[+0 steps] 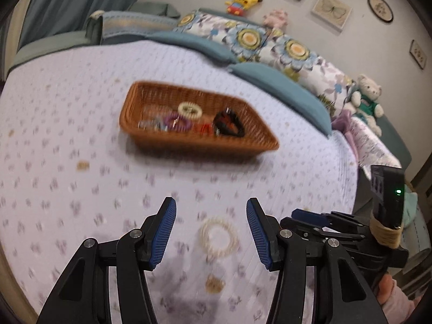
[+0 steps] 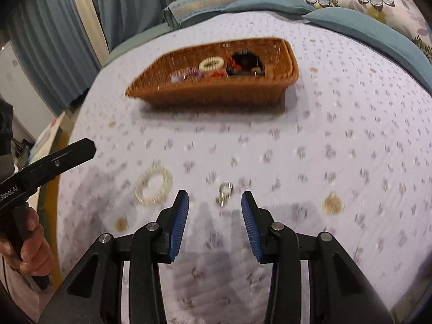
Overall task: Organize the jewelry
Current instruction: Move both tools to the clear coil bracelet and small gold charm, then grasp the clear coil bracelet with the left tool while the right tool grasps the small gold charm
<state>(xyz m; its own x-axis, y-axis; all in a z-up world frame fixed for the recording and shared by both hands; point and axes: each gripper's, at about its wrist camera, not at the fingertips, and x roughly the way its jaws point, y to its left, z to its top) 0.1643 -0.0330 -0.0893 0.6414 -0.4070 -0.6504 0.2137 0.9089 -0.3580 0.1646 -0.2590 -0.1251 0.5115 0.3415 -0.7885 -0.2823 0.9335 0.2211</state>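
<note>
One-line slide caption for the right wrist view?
Open right gripper lined up on a small metal ring on the bedspread, wicker basket beyond.

A brown woven basket [image 1: 251, 124] is seen on a pale lilac bedspread [image 1: 67, 124] sprinkled with small purple flowers; a cream bracelet [image 1: 219, 236] lies there.

A Pikachu plush [image 1: 243, 1] and a teddy bear [image 1: 367, 98] are seen beside floral pillows [image 1: 286, 46], below framed pictures [image 1: 331, 9].
</note>
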